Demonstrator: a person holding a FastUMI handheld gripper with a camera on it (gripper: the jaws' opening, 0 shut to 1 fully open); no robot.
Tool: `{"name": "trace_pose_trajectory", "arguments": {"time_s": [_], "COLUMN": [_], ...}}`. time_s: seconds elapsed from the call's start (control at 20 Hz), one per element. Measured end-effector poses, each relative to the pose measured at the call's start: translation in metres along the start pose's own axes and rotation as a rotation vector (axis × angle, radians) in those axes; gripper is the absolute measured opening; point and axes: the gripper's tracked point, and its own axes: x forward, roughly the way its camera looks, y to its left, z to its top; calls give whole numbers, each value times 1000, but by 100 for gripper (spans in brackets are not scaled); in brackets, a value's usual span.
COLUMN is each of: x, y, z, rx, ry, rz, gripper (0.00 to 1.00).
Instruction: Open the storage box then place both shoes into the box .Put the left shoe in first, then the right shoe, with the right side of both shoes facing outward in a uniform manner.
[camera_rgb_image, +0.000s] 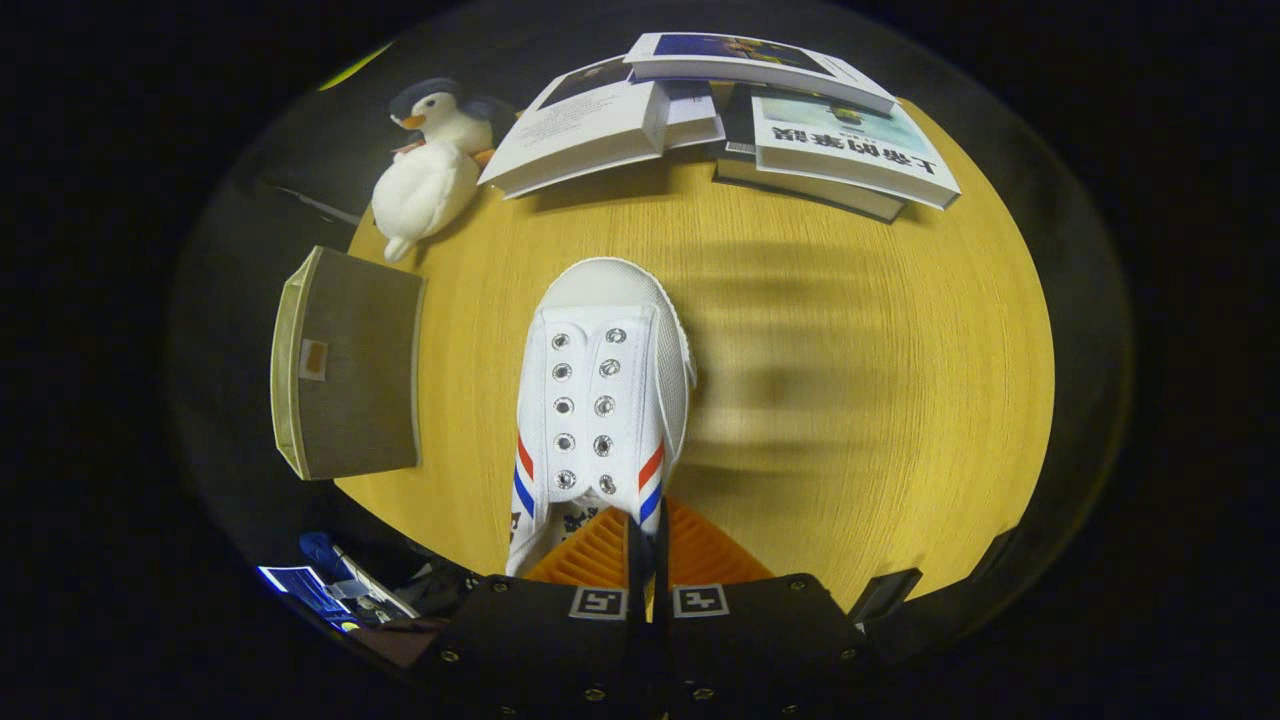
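Observation:
A white canvas shoe with metal eyelets and red and blue side stripes hangs above the wooden table, toe pointing away from me. My gripper is shut on the shoe's rear collar, the fingers pressed close together on the fabric. The shoe's heel is hidden behind the fingers. A grey fabric storage box with a tan rim and a small tag stands at the table's left edge, beside the shoe; I cannot tell whether its lid is open.
A plush penguin lies at the far left corner of the table. Several books are stacked and spread along the far edge. Bare wood stretches to the right of the shoe.

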Motion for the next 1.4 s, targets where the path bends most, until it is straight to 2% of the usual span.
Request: {"name": "trace_pose_trajectory", "arguments": {"time_s": [0.25, 0.55, 0.75, 1.2, 1.4], "x": [-34, -62, -70, -66, -53], "y": [39, 115, 163, 281, 324], "z": [17, 43, 60, 80, 79], "rx": [-81, -168, -262, -420, -478], "ry": [-42, -81, -93, -87, -61], "rz": [8, 102, 113, 187, 188], "gripper": [2, 2, 2, 2, 2]}}
